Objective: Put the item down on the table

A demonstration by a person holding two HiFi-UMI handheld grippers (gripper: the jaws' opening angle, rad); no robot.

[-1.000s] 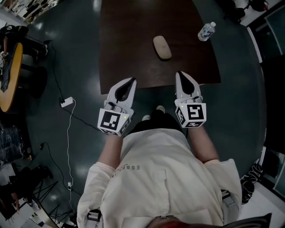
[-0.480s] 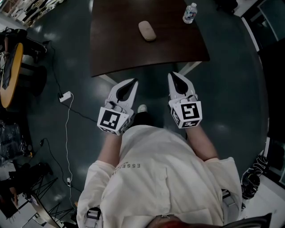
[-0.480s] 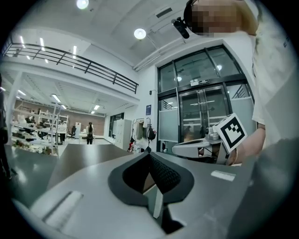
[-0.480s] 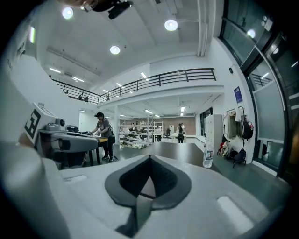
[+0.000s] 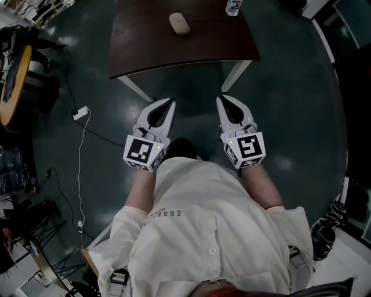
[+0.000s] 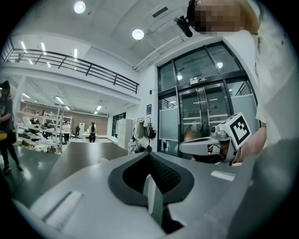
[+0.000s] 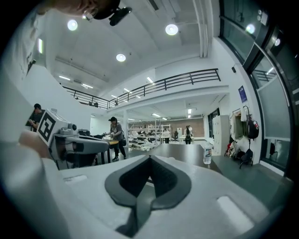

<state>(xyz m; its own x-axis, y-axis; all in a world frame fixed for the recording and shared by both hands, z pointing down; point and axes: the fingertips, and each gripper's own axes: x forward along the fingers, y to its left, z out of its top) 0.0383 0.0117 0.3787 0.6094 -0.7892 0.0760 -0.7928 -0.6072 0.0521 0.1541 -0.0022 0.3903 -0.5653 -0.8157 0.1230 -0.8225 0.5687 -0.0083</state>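
— Beige item point(image 5: 179, 24), found where?
— Found lying flat on the dark brown counter point(image 5: 145, 52), toward the far side in the head view. Touched by neither gripper; sat well apart from both.
— Shared the counter with anything?
— Shared it with a bottle point(image 5: 233, 6), upright near the far right corner, cut off by the top edge of the head view. Showed whole in the right gripper view, clear with a pale label, standing on the counter's right part.
— Left gripper point(image 5: 165, 107): open or closed?
— Closed. Showed tips pressed together in its own view, with nothing between the jaws. Pointed toward the counter from above the dark floor point(image 5: 290, 127), short of the near edge.
— Right gripper point(image 5: 228, 104)?
— Closed as well, jaws together and empty. Hung beside the left gripper, about level with it, just under the counter's white right leg point(image 5: 236, 74) in the head view.
— Held how?
— Held out in front of a white shirt point(image 5: 203, 232), marker cubes facing up.
— Spotted anything on the floor?
— Spotted a white cable point(image 5: 81, 168) at the left, running from a small plug block, well away from the counter.
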